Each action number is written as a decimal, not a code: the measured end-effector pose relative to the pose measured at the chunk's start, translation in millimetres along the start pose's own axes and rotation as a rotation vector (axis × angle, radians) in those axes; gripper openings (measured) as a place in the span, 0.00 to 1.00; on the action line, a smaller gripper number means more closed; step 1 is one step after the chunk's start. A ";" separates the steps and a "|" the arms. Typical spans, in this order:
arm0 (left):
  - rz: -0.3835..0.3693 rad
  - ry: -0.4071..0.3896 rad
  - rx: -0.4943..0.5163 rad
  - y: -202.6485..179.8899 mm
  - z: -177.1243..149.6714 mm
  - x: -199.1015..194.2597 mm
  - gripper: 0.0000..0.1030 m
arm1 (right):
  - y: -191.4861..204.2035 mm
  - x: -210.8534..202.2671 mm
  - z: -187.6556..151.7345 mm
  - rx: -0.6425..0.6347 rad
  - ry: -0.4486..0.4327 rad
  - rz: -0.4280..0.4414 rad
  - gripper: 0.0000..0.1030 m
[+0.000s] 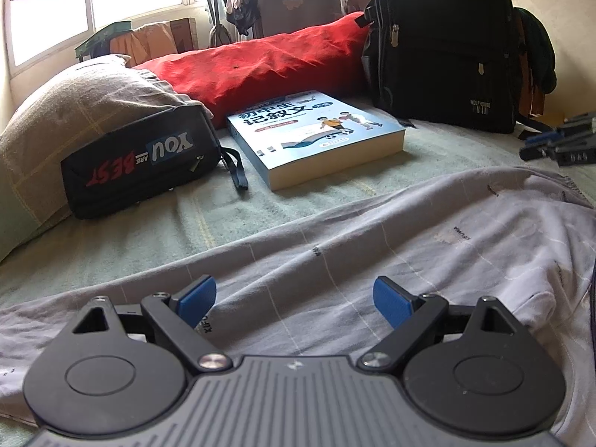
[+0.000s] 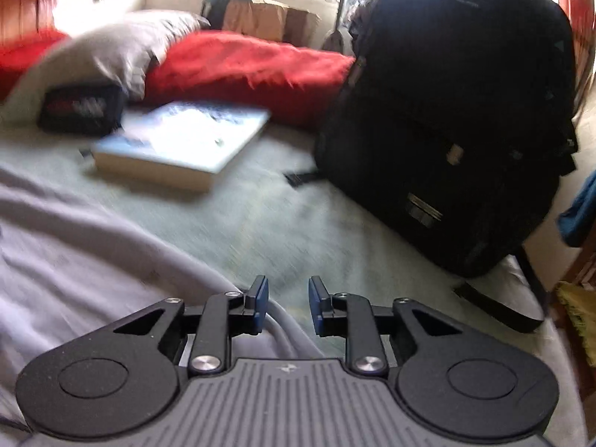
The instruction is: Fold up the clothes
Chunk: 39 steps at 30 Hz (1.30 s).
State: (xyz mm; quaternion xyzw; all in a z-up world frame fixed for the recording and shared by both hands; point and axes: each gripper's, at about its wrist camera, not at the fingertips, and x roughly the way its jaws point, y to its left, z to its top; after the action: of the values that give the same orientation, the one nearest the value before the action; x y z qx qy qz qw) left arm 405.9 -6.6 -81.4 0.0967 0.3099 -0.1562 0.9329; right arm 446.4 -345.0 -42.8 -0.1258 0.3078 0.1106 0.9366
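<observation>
**Pale garment lies spread on the bed as both my grippers hover at its near edge**

My left gripper (image 1: pixel 294 300) hangs low over the light grey garment (image 1: pixel 372 231), its blue pads spread wide with nothing between them. My right gripper (image 2: pixel 288 305) sits at the garment's right-hand border, jaws parted more narrowly, a rolled hem of the cloth (image 2: pixel 111 253) running under them; whether the pads touch fabric I cannot tell, as that view is blurred. The garment lies rumpled across the green bedsheet (image 1: pixel 223 223), and how many folds it holds is not clear from here.

To fold well, in my judgement, each pinch should take the hem cleanly, not the sheet below, and both sides should rise level so the crease runs straight.

Beyond the cloth, a thick book (image 1: pixel 316 138) and a black pouch (image 1: pixel 138 171) rest near its far edge; a black backpack (image 2: pixel 458 119) stands just right. A red pillow (image 1: pixel 268 63) lies behind. A fold carried forward could catch the book.
</observation>
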 end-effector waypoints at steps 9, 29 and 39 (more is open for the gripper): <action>-0.004 -0.001 0.004 -0.2 0.3 -0.9 0.89 | 42.2 26.7 7.8 -0.003 0.139 0.250 0.27; -0.008 0.000 0.001 -0.8 0.4 -0.4 0.89 | 55.4 35.5 16.5 -0.172 0.117 0.145 0.26; -0.002 0.011 0.015 -3.1 -1.3 2.5 0.89 | 69.4 31.0 7.0 -0.357 0.097 0.124 0.30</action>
State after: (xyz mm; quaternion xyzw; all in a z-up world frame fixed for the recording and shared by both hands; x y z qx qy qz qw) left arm 406.0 -9.7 -84.1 0.1039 0.3140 -0.1590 0.9302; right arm 454.9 -273.3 -67.7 -0.2758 0.3353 0.2144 0.8750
